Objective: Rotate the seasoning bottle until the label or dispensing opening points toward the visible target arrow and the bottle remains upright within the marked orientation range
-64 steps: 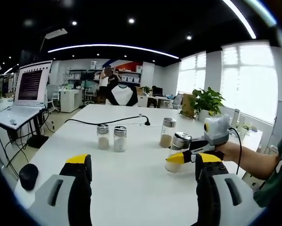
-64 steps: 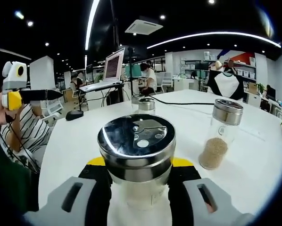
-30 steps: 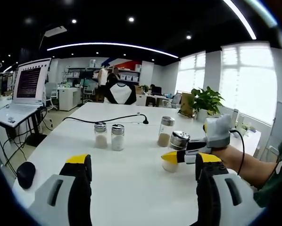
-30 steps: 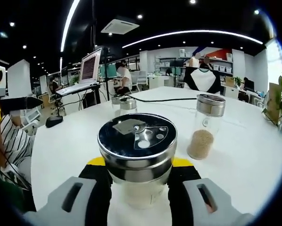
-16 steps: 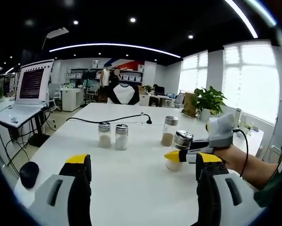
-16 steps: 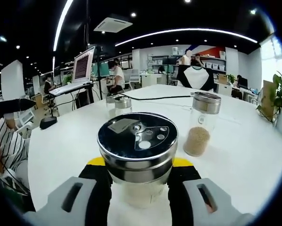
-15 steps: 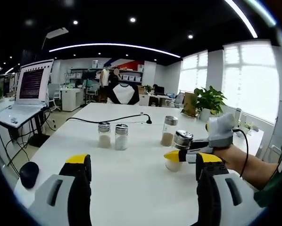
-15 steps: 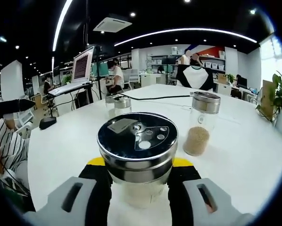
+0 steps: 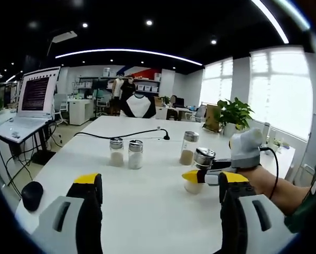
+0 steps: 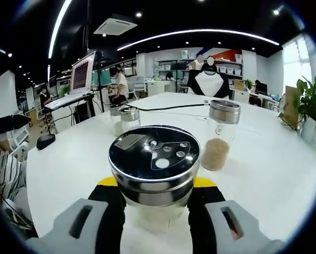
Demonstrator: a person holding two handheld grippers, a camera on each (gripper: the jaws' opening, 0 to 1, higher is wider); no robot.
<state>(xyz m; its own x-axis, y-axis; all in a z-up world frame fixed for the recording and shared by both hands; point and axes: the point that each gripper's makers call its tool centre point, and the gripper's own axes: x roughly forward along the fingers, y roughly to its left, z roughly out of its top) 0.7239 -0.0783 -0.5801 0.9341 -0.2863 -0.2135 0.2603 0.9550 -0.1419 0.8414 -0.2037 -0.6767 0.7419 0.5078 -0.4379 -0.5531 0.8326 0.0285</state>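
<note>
While the right gripper (image 10: 154, 203) is clamping the seasoning bottle (image 10: 154, 174) between its yellow-tipped fingers (image 10: 108, 186), the bottle is standing upright on the white bench (image 10: 68, 159), its steel shaker lid showing several round holes. Seen from the left gripper view, that same bottle (image 9: 198, 172) is sitting at the right of the bench (image 9: 147, 196), held by the right gripper (image 9: 203, 177) in a person's hand (image 9: 253, 177). Nearer the camera, the left gripper (image 9: 155, 185) is hovering over the bench with its fingers (image 9: 89, 185) spread wide and holding nothing. Farther off, two small shakers (image 9: 125, 153) are standing side by side, and a taller jar of brown grains (image 9: 187, 148) is standing just beyond the held bottle. At the far left, a laptop (image 9: 28, 106) is sitting open.
</note>
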